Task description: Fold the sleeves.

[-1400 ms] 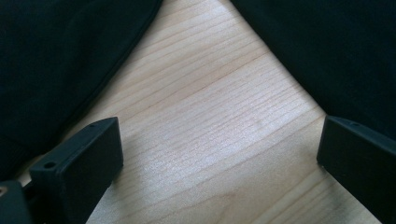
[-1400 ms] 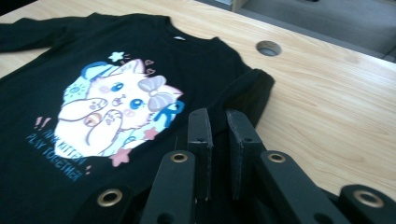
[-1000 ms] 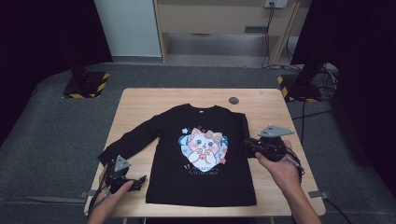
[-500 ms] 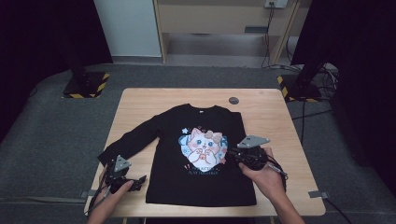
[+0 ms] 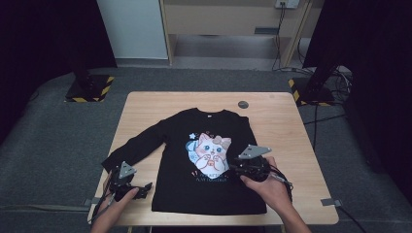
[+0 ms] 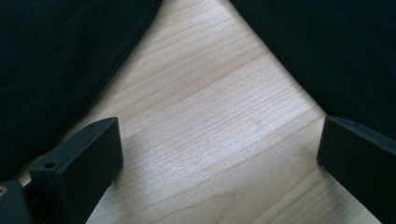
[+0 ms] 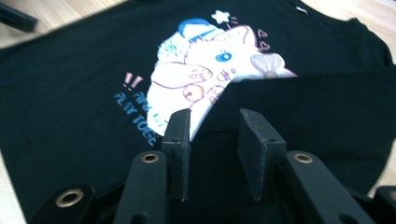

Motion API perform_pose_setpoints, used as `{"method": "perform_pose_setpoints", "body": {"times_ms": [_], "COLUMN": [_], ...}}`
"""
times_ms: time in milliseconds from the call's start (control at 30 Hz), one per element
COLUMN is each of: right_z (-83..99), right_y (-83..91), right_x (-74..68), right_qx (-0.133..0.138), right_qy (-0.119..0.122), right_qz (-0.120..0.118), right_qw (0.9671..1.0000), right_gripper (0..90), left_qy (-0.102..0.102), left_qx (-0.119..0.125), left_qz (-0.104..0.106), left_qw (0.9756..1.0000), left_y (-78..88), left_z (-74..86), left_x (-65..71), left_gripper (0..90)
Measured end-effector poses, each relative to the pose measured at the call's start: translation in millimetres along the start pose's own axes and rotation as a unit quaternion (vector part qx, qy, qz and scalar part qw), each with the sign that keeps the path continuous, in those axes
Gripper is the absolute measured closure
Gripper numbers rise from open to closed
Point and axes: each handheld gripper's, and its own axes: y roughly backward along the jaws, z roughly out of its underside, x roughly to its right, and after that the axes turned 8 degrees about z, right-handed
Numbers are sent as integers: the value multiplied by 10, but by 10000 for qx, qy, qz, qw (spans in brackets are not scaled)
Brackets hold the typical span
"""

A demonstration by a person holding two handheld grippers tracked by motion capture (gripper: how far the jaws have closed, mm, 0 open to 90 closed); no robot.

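Observation:
A black long-sleeved shirt [image 5: 209, 194] with a cat print [image 5: 210, 148] lies flat on the wooden table [image 5: 286, 131]. My right gripper [image 5: 234, 168] hovers over the shirt's right half, just right of the print. It is shut on the right sleeve [image 7: 303, 107], whose fabric runs between its jaws [image 7: 212, 135] and folds across the edge of the print [image 7: 219, 60]. My left gripper [image 5: 145, 186] rests open near the front left corner. Between its jaws [image 6: 219, 154] is bare wood, with the left sleeve [image 6: 56, 60] on one side and the shirt's body [image 6: 327, 46] on the other.
A small dark round disc [image 5: 243, 104] lies on the table behind the collar. Stand bases with yellow-black stripes [image 5: 90, 87] sit on the floor beyond the table's far corners. Cables [image 5: 330, 77] trail at the right.
My right gripper has moved left from the table's right side onto the shirt, drawing the right sleeve over the body. The left gripper has stayed put.

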Motion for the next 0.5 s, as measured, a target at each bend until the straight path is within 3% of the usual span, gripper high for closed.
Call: {"method": "perform_pose_setpoints", "body": {"times_ms": [267, 500], "right_z": [-8, 142], "right_y": [10, -43], "right_x": [10, 88], "right_qx": [54, -107], "right_qy": [-29, -184], "right_qz": [10, 120], "right_qw": [10000, 9997], "right_gripper": [589, 491], "left_qy": [-1, 1], "left_qx": [-1, 0], "left_qz": [-1, 0], "left_qw": [10000, 10000], "left_y": [0, 0], "left_z": [0, 0], "left_x": [0, 0], "left_gripper": [0, 0]}}
